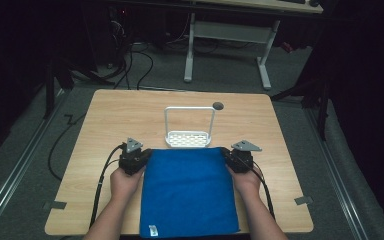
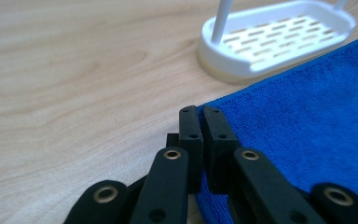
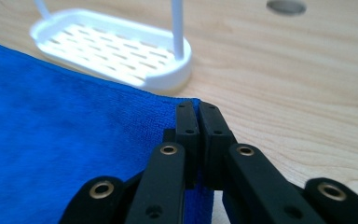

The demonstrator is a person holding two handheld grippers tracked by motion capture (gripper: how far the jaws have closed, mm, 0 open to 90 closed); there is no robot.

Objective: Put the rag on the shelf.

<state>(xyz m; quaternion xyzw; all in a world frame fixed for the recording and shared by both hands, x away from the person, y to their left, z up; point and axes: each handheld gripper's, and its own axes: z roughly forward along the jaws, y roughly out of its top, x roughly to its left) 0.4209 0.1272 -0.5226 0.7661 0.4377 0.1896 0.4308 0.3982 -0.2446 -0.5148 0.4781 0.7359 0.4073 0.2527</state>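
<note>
- The cloth (image 1: 189,192) lay flat on the near half of the table (image 1: 110,115), and its near edge reached the table's front edge, where a small white label showed.
- Its two far corners were each in a gripper: the left gripper (image 2: 200,122) had its jaws together, clamped on the far left corner, and the right gripper (image 3: 197,116) was closed in the same way on the far right corner.
- Both hands were low, just beside the side edges of the cloth, so the cloth was probably not lifted yet.
- I judged the step to be the grasp of the far edge, likely before a fold toward the person or a lift.
- The next move called for both grippers to rise together and keep the edge tight, so that no corner slipped out.
- A white rack (image 1: 189,135) stood just beyond the far edge, almost touching it; moving forward could push it.
- Left and right of the cloth the table was bare, and a dark hole (image 1: 218,105) was farther back.
</note>
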